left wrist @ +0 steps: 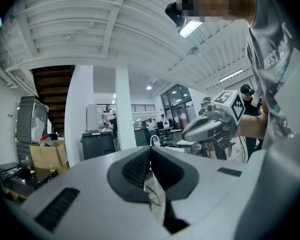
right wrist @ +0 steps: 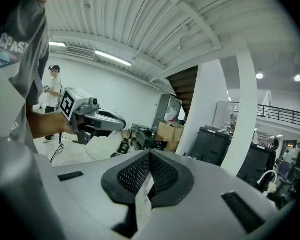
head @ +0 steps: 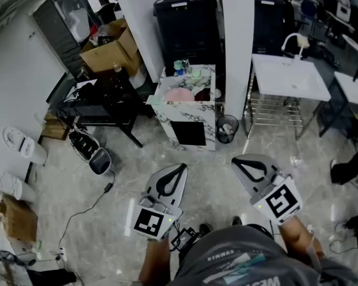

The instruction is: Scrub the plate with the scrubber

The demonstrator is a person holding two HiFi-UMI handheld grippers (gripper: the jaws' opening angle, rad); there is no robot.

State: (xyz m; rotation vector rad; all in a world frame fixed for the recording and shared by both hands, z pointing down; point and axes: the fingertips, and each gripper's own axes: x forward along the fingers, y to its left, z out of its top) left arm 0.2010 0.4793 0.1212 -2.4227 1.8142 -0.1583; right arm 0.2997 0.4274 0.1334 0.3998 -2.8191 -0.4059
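The left gripper (head: 181, 168) and the right gripper (head: 235, 161) are both clenched with nothing between their jaws. They are held side by side over the grey floor (head: 131, 159), well apart from the marble stand (head: 167, 121) ahead. The pink plate (head: 178, 94) lies on the stand's top near its front edge, with cups (head: 180, 68) behind it. I cannot tell whether the pale green piece (head: 154, 100) at the front left corner is the scrubber. A small bin (head: 227, 128) stands just beside the stand.
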